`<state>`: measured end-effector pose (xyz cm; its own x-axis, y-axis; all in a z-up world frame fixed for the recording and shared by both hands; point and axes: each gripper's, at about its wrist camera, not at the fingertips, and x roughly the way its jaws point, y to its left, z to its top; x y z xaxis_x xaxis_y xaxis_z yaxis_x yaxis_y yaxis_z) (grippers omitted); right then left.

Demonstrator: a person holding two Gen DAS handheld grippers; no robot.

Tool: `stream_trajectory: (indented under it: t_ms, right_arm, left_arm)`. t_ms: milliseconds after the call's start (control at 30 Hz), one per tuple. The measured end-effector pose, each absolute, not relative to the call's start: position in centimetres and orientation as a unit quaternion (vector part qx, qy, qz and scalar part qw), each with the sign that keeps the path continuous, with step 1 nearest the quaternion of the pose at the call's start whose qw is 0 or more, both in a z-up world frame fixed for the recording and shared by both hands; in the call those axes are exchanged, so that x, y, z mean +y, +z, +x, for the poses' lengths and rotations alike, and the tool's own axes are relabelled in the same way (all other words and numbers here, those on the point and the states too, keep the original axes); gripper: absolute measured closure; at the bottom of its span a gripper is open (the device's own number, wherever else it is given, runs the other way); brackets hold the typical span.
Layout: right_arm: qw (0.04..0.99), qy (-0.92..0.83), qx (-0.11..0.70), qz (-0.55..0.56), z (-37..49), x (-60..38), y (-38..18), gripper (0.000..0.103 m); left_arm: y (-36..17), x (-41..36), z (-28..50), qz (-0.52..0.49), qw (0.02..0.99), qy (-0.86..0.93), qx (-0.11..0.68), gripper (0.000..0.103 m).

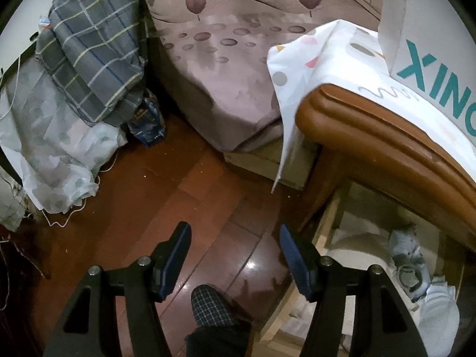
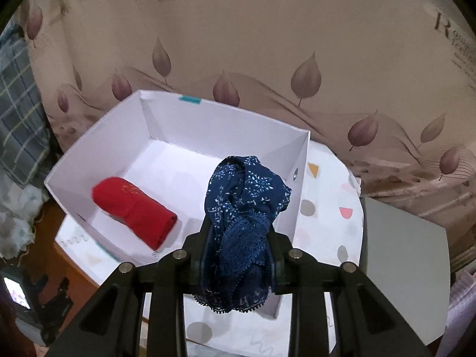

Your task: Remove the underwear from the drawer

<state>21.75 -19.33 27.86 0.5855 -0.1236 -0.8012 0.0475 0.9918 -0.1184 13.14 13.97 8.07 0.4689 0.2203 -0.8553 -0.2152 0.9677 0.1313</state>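
Observation:
In the right wrist view my right gripper (image 2: 238, 223) is shut on a bunched pair of dark blue floral underwear with a lace edge (image 2: 244, 208), held over a white box (image 2: 119, 136). A rolled red garment (image 2: 134, 211) lies on the box's floor to the left. In the left wrist view my left gripper (image 1: 235, 232) stands open over the wooden floor with nothing between its fingers. At the lower right of that view the open drawer (image 1: 327, 226) of a brown wooden cabinet (image 1: 386, 139) holds pale folded clothes (image 1: 410, 261).
The white box stands on a dotted white cloth (image 2: 327, 208) covering the cabinet top, beside a bed with a leaf-print sheet (image 1: 226, 68). A plaid quilt (image 1: 95, 47) and white bags are piled at the left. A slippered foot (image 1: 211, 306) is below the left gripper.

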Motion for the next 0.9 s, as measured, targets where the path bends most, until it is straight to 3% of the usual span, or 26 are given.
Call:
stream_trajectory:
  t_ms: [267, 333, 400, 467, 667, 900]
  right_arm:
    - [0.884, -0.054, 0.460, -0.068, 22.8, -18.2, 26.6, 0.071]
    - [0.883, -0.057, 0.462, -0.066, 23.1, -18.2, 26.3, 0.065]
    - [0.885, -0.064, 0.455, -0.069, 23.2, -18.2, 26.3, 0.043]
    - [0.889, -0.066, 0.448, -0.070, 23.2, -18.1, 26.5, 0.034]
    - [0.904, -0.065, 0.421, -0.051, 21.5, -18.0, 29.3, 0.031]
    - [0.899, -0.022, 0.432, -0.076, 14.1, -17.2, 31.6, 0.017]
  left_arm:
    - [7.9, 13.2, 13.6, 0.006, 0.857, 0.108, 0.504, 0.039]
    - [7.8, 13.2, 13.6, 0.002, 0.856, 0.108, 0.505, 0.039]
    - [7.8, 13.1, 13.6, -0.004, 0.856, 0.105, 0.506, 0.039]
    - [7.7, 13.1, 13.7, -0.003, 0.856, 0.103, 0.507, 0.039]
    - [7.6, 13.0, 13.6, 0.000, 0.854, 0.099, 0.511, 0.039]
    - [7.3, 13.6, 13.8, -0.014, 0.848, 0.097, 0.521, 0.039]
